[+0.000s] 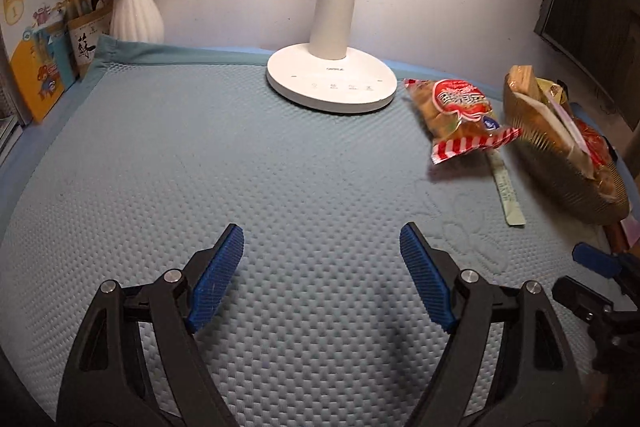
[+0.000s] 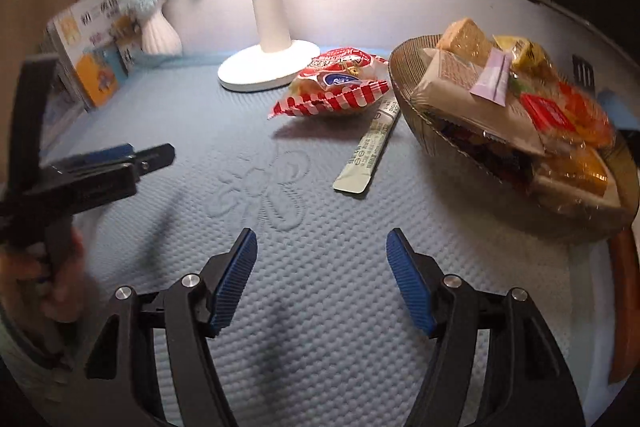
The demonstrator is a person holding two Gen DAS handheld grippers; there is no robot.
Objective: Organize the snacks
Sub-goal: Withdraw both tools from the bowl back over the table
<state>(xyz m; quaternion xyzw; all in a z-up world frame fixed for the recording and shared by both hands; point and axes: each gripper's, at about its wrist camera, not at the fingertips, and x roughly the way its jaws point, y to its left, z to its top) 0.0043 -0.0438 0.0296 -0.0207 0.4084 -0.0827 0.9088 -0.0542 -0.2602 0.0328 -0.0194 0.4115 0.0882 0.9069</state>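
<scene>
Both grippers hover over the blue quilted mat [image 1: 280,167], holding nothing: the left gripper [image 1: 322,267] and the right gripper [image 2: 321,269] each have their jaws spread wide. A red-striped snack bag [image 2: 336,87] and a pale stick sachet [image 2: 370,147] lie beside the brown ribbed bowl [image 2: 404,75] heaped with wrapped snacks, near the white desk lamp [image 1: 332,67].

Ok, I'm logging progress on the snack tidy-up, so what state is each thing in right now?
Left gripper: open, empty.
Right gripper: open, empty.
Red-striped snack bag: sealed, lying on the mat beside the bowl.
Stick sachet: flat on the mat, outside the bowl.
Bowl: heaped with wrapped snacks.
Desk lamp: on.
</scene>
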